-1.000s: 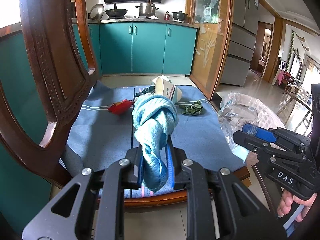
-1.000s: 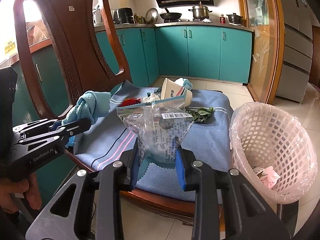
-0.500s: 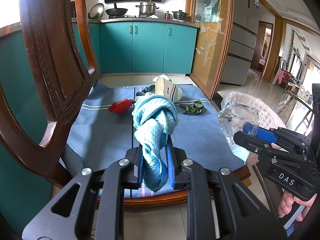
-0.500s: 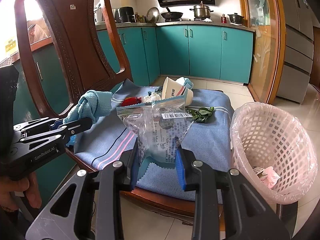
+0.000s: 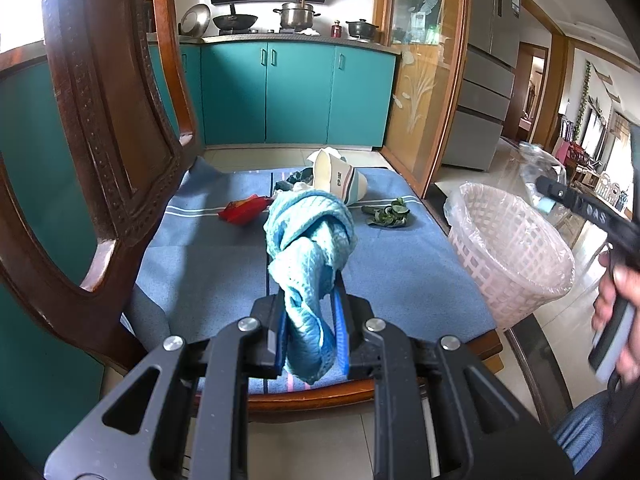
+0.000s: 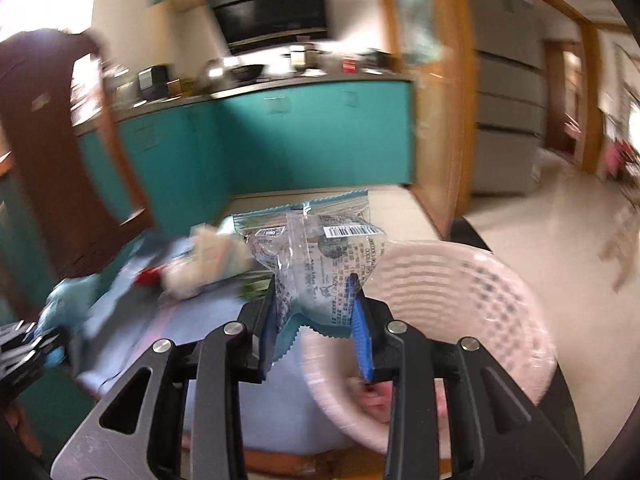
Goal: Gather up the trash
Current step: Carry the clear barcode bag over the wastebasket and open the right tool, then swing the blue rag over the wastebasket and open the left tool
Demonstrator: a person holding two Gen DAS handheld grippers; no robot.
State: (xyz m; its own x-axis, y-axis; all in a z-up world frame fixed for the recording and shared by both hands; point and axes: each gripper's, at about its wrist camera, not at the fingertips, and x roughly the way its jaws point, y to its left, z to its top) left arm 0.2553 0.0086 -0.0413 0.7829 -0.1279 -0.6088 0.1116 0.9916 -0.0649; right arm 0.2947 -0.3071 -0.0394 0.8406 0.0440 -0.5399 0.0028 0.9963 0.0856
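My left gripper (image 5: 310,312) is shut on a knotted light-blue cloth (image 5: 308,240) and holds it over the near edge of the chair seat. My right gripper (image 6: 316,304) is shut on a clear plastic wrapper (image 6: 320,252) with a barcode, held above the near rim of the pale pink trash basket (image 6: 460,320). The right wrist view is blurred by motion. The basket also shows in the left wrist view (image 5: 508,248), right of the chair. On the seat's blue towel (image 5: 208,264) lie a red wrapper (image 5: 242,210), a tipped paper cup (image 5: 338,184) and green leaves (image 5: 386,216).
The dark wooden chair back (image 5: 100,120) rises at the left. Teal kitchen cabinets (image 5: 296,92) stand behind, with pots on the counter. A wood-framed glass door (image 5: 424,80) is at the right. Tiled floor lies around the basket.
My right gripper has swung fast to the right with the wrapper, from over the seat to above the basket. The left gripper and its cloth have stayed put.
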